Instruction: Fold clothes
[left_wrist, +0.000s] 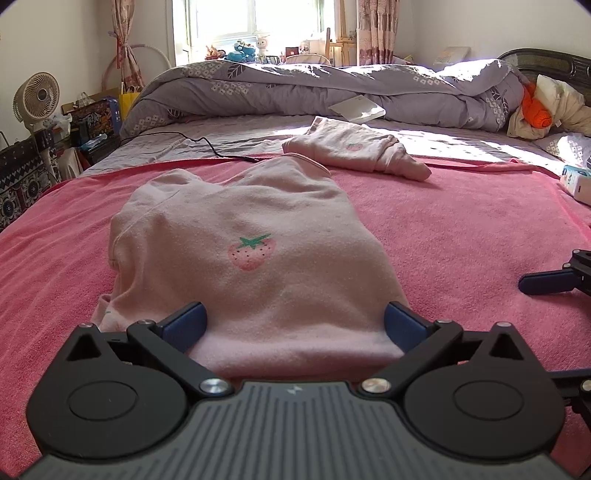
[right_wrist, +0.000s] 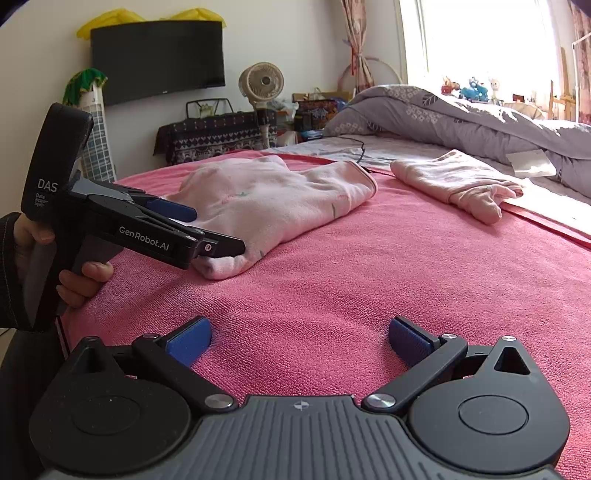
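Strawberry-print top (left_wrist: 255, 258), folded, lay at centre frame on the pink bed cover (left_wrist: 461, 229), straddled by the released left tongs (left_wrist: 295, 325); right tongs (right_wrist: 299, 341) gaped empty lower down; risk: a closing pad could snag one layer and undo the fold.

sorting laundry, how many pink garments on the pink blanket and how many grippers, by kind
Pink garments: 2, the strawberry top and the folded piece
Grippers: 2, left gripper and right gripper, both open
Total: 4
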